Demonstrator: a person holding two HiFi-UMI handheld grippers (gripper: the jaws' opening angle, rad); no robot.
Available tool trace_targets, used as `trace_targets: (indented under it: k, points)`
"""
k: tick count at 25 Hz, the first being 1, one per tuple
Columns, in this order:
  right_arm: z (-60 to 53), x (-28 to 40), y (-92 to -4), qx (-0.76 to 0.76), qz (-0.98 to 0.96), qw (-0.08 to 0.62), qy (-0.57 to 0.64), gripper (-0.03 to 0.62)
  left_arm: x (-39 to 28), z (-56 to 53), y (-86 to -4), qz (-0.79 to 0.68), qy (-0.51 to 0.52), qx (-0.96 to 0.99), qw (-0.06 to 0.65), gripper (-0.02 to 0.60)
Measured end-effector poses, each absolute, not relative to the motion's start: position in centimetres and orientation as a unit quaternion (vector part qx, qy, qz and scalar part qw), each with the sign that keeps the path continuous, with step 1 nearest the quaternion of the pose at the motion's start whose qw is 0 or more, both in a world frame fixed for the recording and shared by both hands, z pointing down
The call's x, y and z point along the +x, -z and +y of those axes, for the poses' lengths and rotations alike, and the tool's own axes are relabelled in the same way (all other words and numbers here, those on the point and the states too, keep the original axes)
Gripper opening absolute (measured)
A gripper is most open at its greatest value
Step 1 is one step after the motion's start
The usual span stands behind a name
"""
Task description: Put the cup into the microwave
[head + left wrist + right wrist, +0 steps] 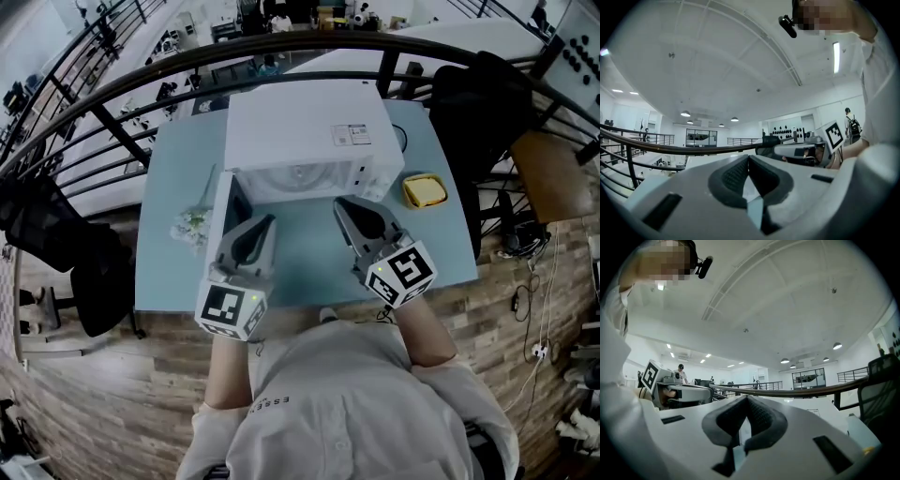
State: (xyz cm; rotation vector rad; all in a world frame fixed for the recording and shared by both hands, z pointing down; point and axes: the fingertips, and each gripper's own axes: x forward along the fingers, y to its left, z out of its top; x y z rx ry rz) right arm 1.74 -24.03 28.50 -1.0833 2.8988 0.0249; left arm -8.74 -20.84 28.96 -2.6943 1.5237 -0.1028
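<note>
Hovering before the open microwave (309,141), left gripper (266,223) and right gripper (343,204) have jaws shut and empty; the cup, seen nowhere, is probably light, rigid, best gripped by its wall.

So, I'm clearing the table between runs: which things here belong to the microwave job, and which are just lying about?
Job: microwave, its open door, left claw, right claw, both shut and empty. No cup shows.
Lying about: yellow item beside the microwave, crumpled bundle by the door.
</note>
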Motion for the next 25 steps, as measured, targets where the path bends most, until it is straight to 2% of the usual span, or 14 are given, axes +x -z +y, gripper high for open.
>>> trace_targets:
  k: [16, 25]
  points:
    - [-25.0, 2.8, -28.8, -0.356, 0.933, 0.049, 0.019, 0.015, -9.6, -21.4, -28.8, 0.511, 0.035, -0.858, 0.019, 0.003]
    - [-25.7, 2.9, -30.0, -0.363, 0.931, 0.034, 0.021, 0.015, -9.8, -22.1, -28.9, 0.517, 0.040, -0.855, 0.021, 0.003]
